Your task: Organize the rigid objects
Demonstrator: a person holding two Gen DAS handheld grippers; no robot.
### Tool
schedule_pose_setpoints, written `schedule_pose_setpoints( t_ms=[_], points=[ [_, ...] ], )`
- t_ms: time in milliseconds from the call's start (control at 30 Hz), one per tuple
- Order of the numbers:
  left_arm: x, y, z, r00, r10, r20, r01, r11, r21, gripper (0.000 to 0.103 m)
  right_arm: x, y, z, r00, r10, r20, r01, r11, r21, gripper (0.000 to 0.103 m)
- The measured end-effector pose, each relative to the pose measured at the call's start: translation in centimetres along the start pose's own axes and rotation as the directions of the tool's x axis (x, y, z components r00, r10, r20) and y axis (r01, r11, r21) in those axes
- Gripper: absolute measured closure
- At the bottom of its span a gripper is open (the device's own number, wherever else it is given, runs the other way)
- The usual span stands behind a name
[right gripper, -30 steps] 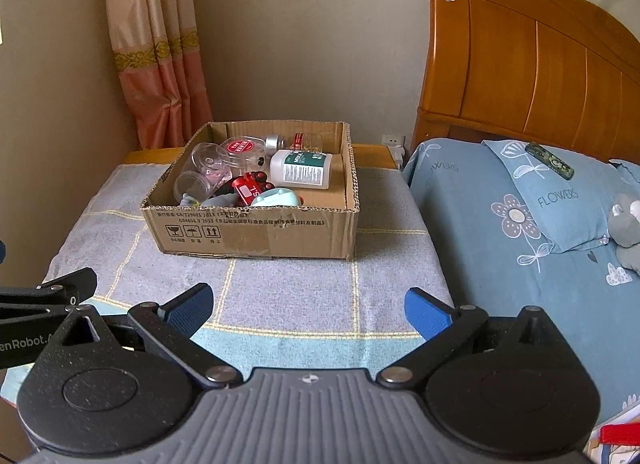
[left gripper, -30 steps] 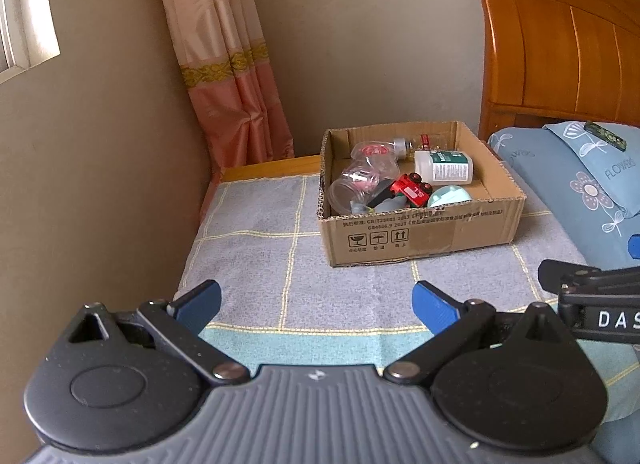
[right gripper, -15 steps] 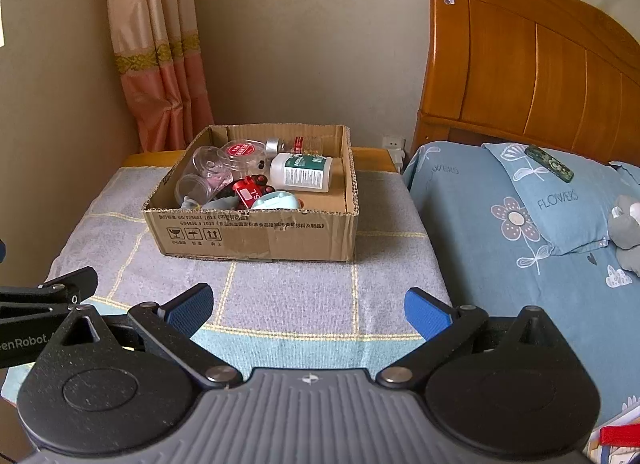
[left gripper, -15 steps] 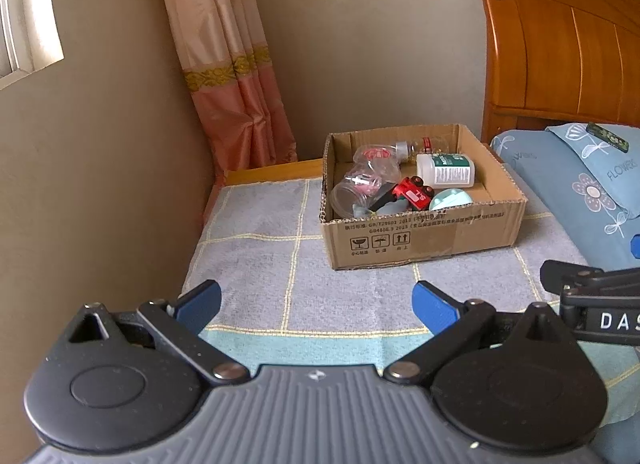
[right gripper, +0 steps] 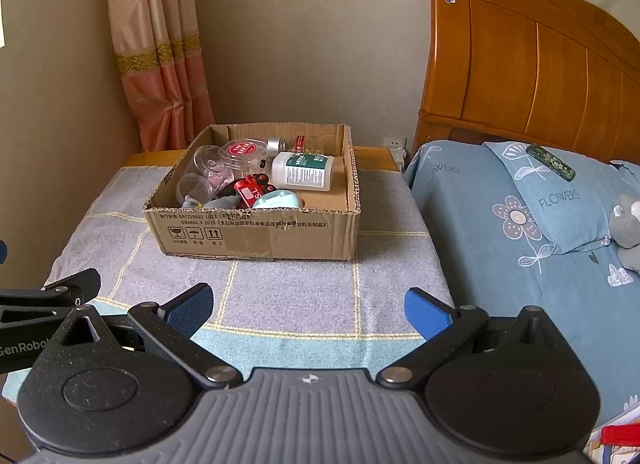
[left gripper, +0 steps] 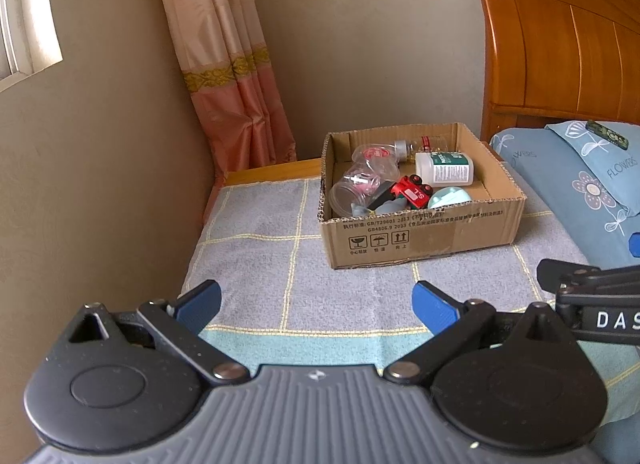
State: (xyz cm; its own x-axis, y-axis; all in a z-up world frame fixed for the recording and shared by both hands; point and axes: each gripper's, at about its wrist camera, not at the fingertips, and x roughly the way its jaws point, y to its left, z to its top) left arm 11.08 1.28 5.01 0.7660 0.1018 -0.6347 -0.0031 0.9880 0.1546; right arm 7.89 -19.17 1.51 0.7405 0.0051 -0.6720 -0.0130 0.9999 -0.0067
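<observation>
Left gripper (left gripper: 316, 306) and right gripper (right gripper: 308, 308): both spread wide, holding nothing, low over the near edge of a grey checked cloth (right gripper: 288, 288). Farther back on that cloth, well apart from both: an open cardboard box (right gripper: 280, 232). Inside the box, jumbled together: a white pill bottle (right gripper: 304, 171) lying on its side, a red toy car (right gripper: 250, 189), clear plastic cups (right gripper: 208, 167), a pale teal lid (right gripper: 278, 199). To the right, a blue floral pillow (right gripper: 560, 199) below a wooden headboard (right gripper: 540, 63).

Left tool (left gripper: 316, 306) spread, empty — cardboard box (left gripper: 424, 242) ahead on checked cloth (left gripper: 256, 264).
</observation>
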Motion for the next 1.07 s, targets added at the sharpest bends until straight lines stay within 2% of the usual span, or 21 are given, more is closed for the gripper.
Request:
schedule_pose_setpoints(
  t_ms=[1067],
  points=[
    [-0.17, -0.03, -0.01, 1.000, -0.004, 0.000, 0.004, 1.000, 0.003, 0.002, -0.05, 0.14, -0.02, 1.000, 0.000, 0.003, 0.000, 1.000, 0.002, 0.000]
  ],
)
